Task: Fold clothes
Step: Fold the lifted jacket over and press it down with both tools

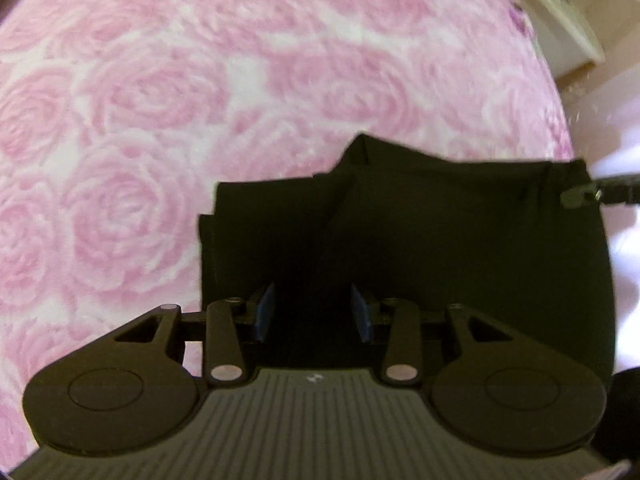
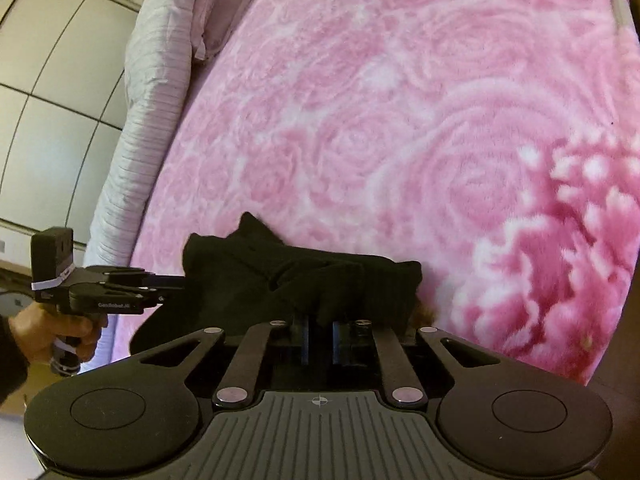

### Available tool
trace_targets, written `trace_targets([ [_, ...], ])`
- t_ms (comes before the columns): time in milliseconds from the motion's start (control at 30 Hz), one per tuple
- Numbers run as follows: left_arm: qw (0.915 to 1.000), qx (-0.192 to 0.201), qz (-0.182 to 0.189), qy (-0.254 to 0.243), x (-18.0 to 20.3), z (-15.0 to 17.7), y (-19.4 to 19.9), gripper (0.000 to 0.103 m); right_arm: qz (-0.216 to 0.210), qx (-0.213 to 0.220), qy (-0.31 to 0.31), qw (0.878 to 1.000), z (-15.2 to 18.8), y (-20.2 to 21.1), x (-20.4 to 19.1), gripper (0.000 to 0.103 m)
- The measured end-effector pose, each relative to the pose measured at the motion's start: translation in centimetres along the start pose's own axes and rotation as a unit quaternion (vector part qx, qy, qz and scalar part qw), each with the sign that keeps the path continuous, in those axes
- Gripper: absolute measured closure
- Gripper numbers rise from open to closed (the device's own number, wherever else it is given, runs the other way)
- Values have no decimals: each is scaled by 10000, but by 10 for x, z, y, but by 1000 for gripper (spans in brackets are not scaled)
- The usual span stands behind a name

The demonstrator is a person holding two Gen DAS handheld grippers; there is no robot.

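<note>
In the left wrist view, we see our left gripper (image 1: pixel 312 312) with its blue-padded fingers spread apart, nothing between them, poised low over the black fabric garment (image 1: pixel 440 240). That garment lies on the pink rose-patterned plush bedspread (image 1: pixel 200 100), squared off into a layered block with a raised peak on its far edge. The tip of our right gripper (image 1: pixel 580 198) shows at the garment's right corner. The risk we see here: if these spread fingers close where they hang, they may catch only the top layer and peel the fold apart.

In the right wrist view, our right gripper (image 2: pixel 320 340) has its pads drawn close together with a bunch of the black cloth between them, so we judge it clamped on the garment. The cloth there looks rumpled and heaped. A pull from this pinch could drag the whole pile across the fleecy spread, or the bunch could slip free. A hand (image 2: pixel 60 332) holds the left tool at the garment's other end.
</note>
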State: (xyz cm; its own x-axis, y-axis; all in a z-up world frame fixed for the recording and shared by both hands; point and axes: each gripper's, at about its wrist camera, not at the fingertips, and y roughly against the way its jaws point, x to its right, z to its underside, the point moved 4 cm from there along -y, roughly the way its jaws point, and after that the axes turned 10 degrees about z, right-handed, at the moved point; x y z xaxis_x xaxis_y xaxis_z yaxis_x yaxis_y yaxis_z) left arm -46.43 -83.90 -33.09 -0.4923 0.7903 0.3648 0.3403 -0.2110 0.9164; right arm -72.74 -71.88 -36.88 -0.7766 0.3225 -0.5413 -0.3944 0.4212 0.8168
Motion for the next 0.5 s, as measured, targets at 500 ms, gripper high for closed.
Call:
trace_targets([
  [500, 9954, 762, -576, 120, -7, -6, 25, 64, -146, 86, -166, 9997, -6, 8, 16, 83],
])
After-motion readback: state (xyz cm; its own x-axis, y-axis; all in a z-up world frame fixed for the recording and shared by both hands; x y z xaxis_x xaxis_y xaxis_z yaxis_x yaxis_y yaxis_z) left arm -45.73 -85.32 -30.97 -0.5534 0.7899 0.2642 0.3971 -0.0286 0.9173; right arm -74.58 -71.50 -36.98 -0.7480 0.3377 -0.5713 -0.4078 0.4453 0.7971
